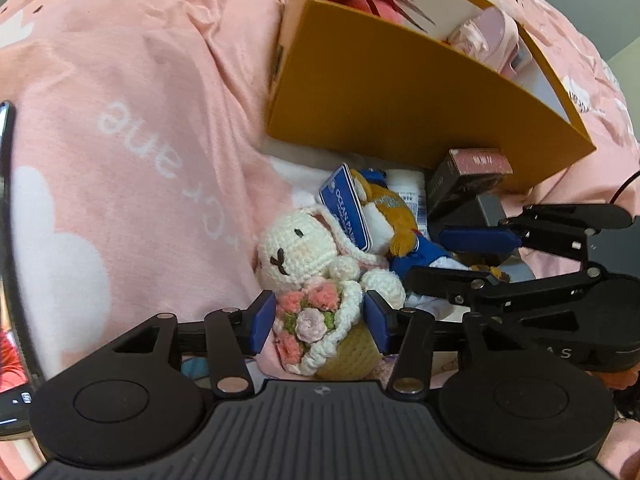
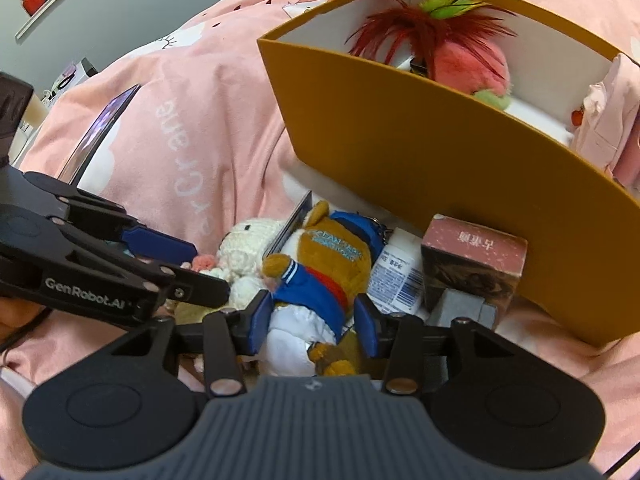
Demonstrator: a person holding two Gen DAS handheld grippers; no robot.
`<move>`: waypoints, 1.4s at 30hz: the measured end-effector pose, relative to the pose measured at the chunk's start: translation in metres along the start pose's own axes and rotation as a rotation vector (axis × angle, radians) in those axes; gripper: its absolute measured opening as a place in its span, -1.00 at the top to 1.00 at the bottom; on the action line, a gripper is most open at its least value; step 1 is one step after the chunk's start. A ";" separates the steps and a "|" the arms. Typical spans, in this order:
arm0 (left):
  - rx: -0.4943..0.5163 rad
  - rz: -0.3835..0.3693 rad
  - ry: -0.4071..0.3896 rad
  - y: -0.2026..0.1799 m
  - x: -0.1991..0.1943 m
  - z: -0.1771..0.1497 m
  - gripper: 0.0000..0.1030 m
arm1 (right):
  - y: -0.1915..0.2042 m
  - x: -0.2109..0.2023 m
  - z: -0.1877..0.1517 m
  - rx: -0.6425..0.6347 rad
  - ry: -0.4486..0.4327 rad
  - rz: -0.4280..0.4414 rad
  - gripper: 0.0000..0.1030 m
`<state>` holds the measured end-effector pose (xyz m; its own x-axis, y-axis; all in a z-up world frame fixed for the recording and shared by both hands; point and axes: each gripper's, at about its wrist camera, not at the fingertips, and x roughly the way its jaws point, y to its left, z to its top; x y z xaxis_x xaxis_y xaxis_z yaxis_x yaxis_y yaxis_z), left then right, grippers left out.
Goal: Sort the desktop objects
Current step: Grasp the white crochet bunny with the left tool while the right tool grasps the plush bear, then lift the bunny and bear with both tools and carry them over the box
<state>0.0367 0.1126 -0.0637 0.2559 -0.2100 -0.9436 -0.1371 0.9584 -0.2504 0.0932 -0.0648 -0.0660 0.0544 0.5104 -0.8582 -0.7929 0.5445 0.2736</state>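
Pink bedding [image 1: 120,152]; plush's [image 2: 320,264] blue tag [image 1: 346,206] apparently reads "OCEAN PARK".

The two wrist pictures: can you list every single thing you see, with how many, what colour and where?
Crochet bunny: one, white with a pink flower bouquet, on the bedding, between the left jaws.
Plush animal: one, brown in a blue jacket, beside the bunny, between the right jaws.
Blue tag: one, blue with white letters, on the plush.
White bottle: one, lying near the box.
Small carton: one, dark with a pink top, against the box.
Box: one, mustard yellow, behind the pile.
Feathered plush: one, pink with red and green feathers, inside the box.
Bedding: pink with white clouds, underneath everything.
Left gripper: one, black with blue pads.
Right gripper: one, black with blue pads.
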 end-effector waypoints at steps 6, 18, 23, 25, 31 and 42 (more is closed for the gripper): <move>0.019 -0.017 0.028 -0.004 0.014 0.000 -0.17 | -0.007 -0.003 -0.002 0.025 0.000 0.009 0.09; 0.012 -0.037 0.024 0.003 0.024 -0.001 -0.19 | -0.020 0.012 0.007 0.135 0.029 0.064 0.01; 0.054 -0.020 0.009 -0.002 0.022 -0.005 -0.21 | -0.016 0.026 0.012 0.152 0.053 0.072 0.07; 0.060 -0.018 0.011 -0.002 0.023 -0.005 -0.21 | -0.007 0.030 0.012 0.119 0.049 0.032 0.14; 0.069 -0.018 -0.001 -0.005 0.022 -0.006 -0.17 | 0.002 0.014 0.009 0.100 0.005 -0.010 0.27; 0.143 0.010 -0.056 -0.022 0.016 -0.008 -0.15 | 0.003 -0.060 -0.001 0.130 -0.188 -0.014 0.28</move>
<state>0.0366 0.0868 -0.0754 0.3088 -0.1931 -0.9313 -0.0035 0.9789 -0.2041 0.0868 -0.0941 -0.0137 0.1865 0.6104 -0.7698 -0.7068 0.6276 0.3264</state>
